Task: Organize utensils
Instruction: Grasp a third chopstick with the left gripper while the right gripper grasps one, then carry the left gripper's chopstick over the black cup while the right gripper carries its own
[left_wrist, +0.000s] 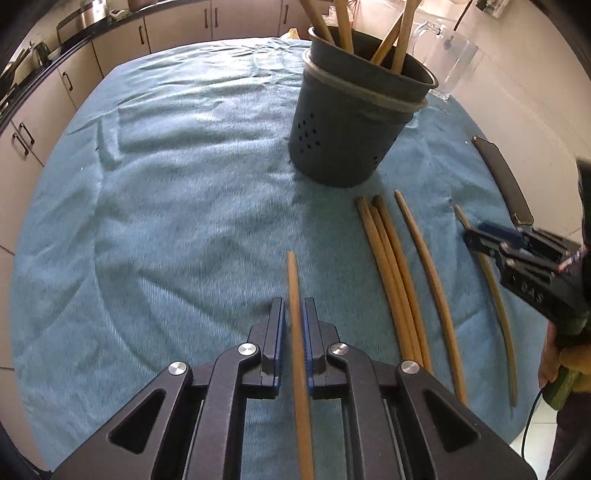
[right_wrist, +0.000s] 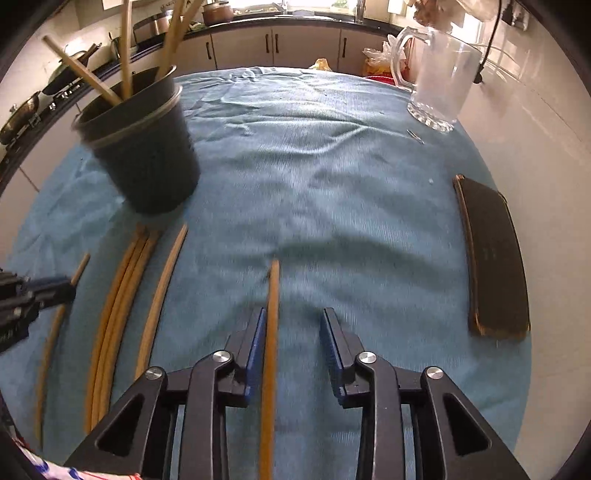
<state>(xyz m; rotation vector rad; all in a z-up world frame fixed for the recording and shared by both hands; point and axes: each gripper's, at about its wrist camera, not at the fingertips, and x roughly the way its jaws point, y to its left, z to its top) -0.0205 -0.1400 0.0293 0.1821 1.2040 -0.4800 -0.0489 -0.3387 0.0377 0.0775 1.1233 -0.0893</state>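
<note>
My left gripper is shut on a wooden chopstick that runs forward between its blue pads. A dark utensil holder with several chopsticks in it stands ahead on the right; it also shows in the right wrist view. Loose chopsticks lie on the blue cloth to the right. My right gripper is open around another chopstick, which lies against its left pad. The right gripper shows in the left wrist view, the left gripper in the right wrist view.
A glass mug stands at the far right. A black phone lies near the table's right edge. The blue cloth covers the table. Kitchen cabinets stand behind.
</note>
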